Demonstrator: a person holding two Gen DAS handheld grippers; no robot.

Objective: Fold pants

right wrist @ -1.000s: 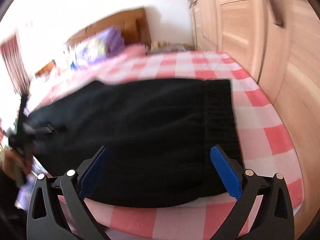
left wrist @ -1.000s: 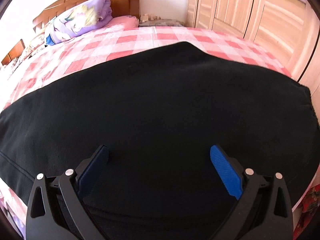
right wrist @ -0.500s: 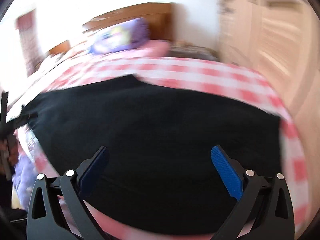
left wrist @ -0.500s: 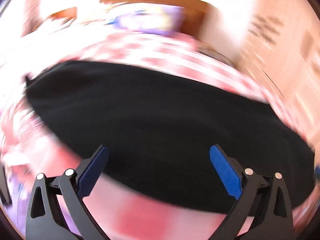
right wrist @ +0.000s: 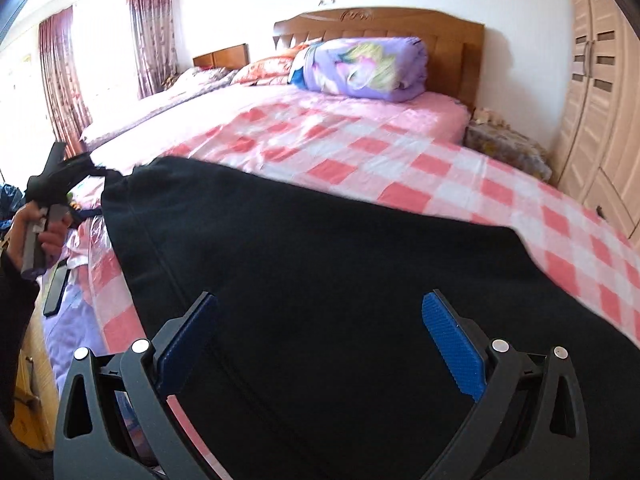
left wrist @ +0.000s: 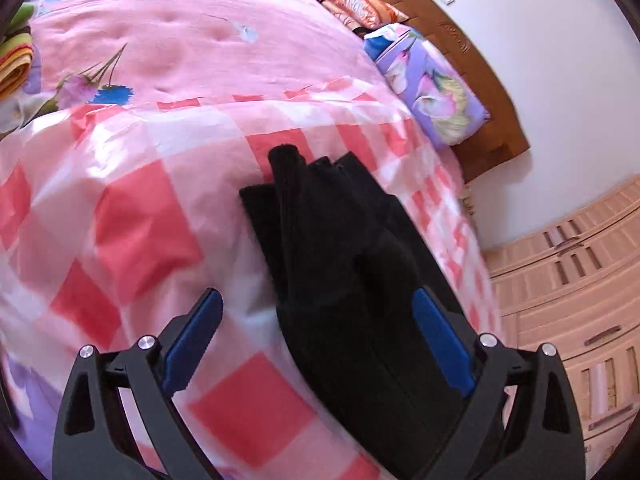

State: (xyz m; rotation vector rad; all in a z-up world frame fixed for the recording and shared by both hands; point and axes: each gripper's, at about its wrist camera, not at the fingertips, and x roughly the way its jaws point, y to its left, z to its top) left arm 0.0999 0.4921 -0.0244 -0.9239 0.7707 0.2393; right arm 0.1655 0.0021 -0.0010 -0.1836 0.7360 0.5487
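Black pants [right wrist: 340, 280] lie spread on a bed with a pink-and-white checked sheet [right wrist: 360, 148]. In the left wrist view their leg ends [left wrist: 320, 216] lie stacked on the sheet, the cloth running back under the right jaw. My left gripper [left wrist: 316, 312] is open and empty above that end. My right gripper [right wrist: 320, 320] is open and empty over the broad middle of the pants. In the right wrist view the left gripper [right wrist: 60, 184], held in a hand, sits at the pants' far left end.
A folded purple floral quilt [right wrist: 360, 64] lies by the wooden headboard [right wrist: 384, 24]. A wooden wardrobe [right wrist: 600, 92] stands to the right of the bed. A pink floral quilt [left wrist: 180, 32] covers the far side. A dark phone-like slab [right wrist: 56, 288] lies at the left edge.
The left gripper has swung left from the pants' middle to the leg ends. The right gripper has shifted left, from the pants' right end to their middle. Both stayed open.
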